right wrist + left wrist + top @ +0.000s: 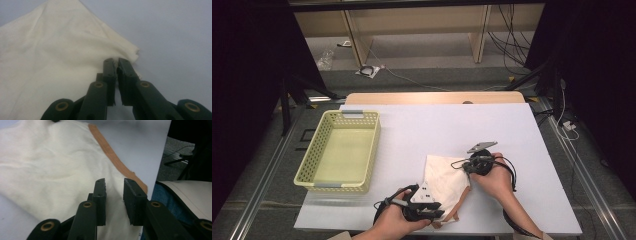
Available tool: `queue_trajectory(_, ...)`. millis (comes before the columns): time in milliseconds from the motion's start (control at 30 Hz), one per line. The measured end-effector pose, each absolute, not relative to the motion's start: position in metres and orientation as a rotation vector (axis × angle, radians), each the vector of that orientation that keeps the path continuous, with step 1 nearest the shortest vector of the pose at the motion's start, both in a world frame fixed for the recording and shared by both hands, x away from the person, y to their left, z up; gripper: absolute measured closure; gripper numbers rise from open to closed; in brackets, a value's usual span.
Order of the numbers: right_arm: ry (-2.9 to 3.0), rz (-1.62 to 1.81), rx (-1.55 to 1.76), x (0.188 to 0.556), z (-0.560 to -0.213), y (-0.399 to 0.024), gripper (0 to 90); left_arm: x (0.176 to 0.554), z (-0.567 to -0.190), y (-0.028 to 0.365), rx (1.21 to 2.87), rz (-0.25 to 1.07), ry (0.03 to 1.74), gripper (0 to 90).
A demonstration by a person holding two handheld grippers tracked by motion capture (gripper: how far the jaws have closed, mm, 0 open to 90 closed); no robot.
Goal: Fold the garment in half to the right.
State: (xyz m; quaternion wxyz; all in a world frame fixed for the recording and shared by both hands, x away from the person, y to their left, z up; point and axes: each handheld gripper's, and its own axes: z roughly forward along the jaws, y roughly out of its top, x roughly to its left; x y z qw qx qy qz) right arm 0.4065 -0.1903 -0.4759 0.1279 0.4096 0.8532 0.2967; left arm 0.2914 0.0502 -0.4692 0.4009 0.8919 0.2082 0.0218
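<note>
A folded cream cloth (443,181) lies flat near the front edge of the bench (452,122), right of the middle. Its long axis runs from the front edge back toward the far side, leaning a little left, so one short end points at the person and the other toward the bench's middle. The fabric is off-white, soft and lightly creased, with a tan-brown band (113,157) along its right-front edge that ends at the cloth's front corner; in the left gripper view this band runs diagonally just inside the bench's front edge.

The left gripper (432,210) rests at the cloth's front end. Its jaws stand slightly apart over the fabric, with cloth showing through the gap and no fold visibly pinched between the pads. The right gripper (468,166) sits at the cloth's right-hand far corner, its jaws nearly together and pinching the layered edge of that corner (130,52), which bunches up between the pads.

A pale yellow perforated plastic basket (323,146) with grey handles stands well apart on the left half of the bench, its long side running front to back. Bare bench surface lies between the basket and the cloth.
</note>
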Motion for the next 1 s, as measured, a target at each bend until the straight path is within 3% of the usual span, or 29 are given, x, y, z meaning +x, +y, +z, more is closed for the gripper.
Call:
queue_trajectory(200,2.464,0.874,1.199,0.408,-0.478,-0.189,83.3,0.287,-0.479,0.043,2.279,0.035,0.504,71.5)
queue_trajectory(467,2.376,0.924,1.218,0.412,-0.472,-0.194,72.1,0.288,-0.482,0.040,2.289,0.035,0.495,71.2)
queue_trajectory(700,2.427,0.926,1.254,0.415,-0.477,-0.190,86.4,0.287,-0.483,0.040,2.289,0.036,0.492,70.7)
queue_trajectory(1000,2.400,0.948,1.227,0.413,-0.468,-0.189,88.5,0.287,-0.483,0.039,2.287,0.043,0.491,70.0)
